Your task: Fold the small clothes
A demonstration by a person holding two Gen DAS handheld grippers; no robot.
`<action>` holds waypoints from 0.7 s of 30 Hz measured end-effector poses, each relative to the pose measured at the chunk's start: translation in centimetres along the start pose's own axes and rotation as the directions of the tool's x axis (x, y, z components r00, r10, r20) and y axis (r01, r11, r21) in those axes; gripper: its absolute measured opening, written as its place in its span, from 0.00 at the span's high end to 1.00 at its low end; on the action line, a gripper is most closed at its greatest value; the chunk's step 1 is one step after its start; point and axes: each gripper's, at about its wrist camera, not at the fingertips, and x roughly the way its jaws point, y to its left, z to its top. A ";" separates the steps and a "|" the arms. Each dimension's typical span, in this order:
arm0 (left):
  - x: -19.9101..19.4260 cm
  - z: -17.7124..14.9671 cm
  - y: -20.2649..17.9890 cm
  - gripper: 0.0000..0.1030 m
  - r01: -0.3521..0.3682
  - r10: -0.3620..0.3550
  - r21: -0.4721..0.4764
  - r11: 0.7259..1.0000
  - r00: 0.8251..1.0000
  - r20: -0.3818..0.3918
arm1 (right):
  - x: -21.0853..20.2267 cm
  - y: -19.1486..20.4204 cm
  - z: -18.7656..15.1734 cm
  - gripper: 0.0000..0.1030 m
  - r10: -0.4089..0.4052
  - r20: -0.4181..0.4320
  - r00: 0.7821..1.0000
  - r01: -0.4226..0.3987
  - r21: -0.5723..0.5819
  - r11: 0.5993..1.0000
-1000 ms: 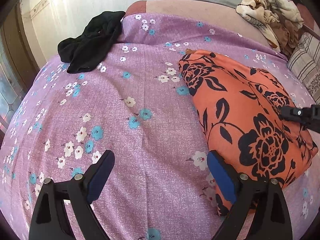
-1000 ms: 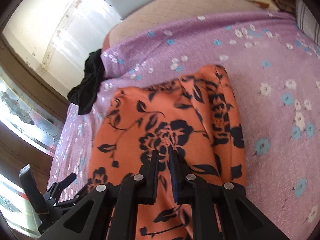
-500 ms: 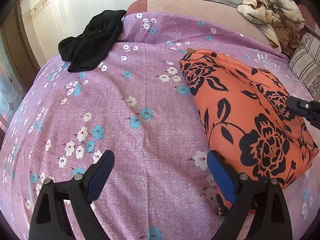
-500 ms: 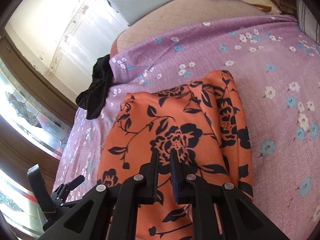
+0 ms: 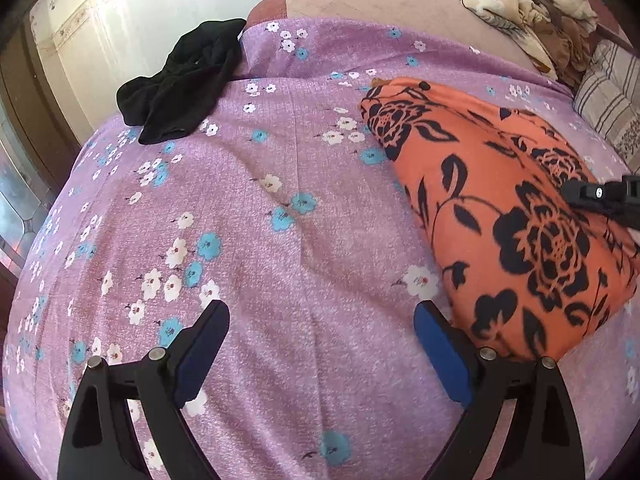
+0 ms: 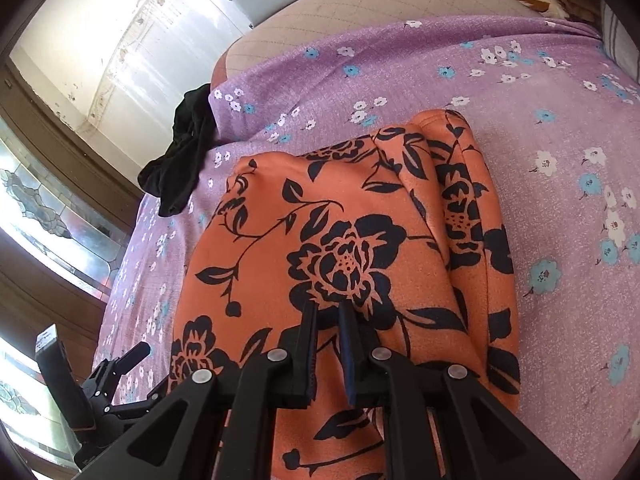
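Right tool (image 6: 329, 312), nearly closed, over lengthwise-folded orange garment (image 6: 340, 216).

The left gripper (image 5: 322, 334) hangs angled downward with its blue-padded jaws spread wide and nothing between them, just beside the orange floral garment (image 5: 520, 216), while the right gripper (image 6: 329, 322) tilts down over that garment, jaws nearly together.

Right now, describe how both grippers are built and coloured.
Each gripper is black plastic. The left gripper has two angular fingers with blue pads on the inner faces and round silver pivot pins. The right gripper is built the same: black linkage, silver pins, dark blue pads. No cables or sleeves show.
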 end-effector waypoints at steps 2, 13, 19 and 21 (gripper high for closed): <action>0.0 -0.4 0.4 0.09 -0.013 0.013 0.015 1.000 1.000 0.002 | 0.1 0.1 0.0 0.86 -0.001 0.001 1.000 0.001 -0.004 1.000; -0.6 0.1 2.5 0.09 0.012 -0.011 -0.048 0.999 1.000 0.013 | 0.8 0.7 0.0 0.86 -0.014 0.010 1.000 0.014 -0.028 1.000; -0.8 0.1 2.5 0.09 0.010 -0.009 -0.050 0.999 1.000 0.018 | 0.7 0.7 -0.2 0.86 -0.017 0.012 1.000 0.018 -0.029 0.999; -0.8 0.2 2.5 0.09 0.018 -0.017 -0.057 0.998 1.000 0.017 | 0.7 0.6 -0.2 0.86 -0.015 0.011 1.000 0.016 -0.028 0.999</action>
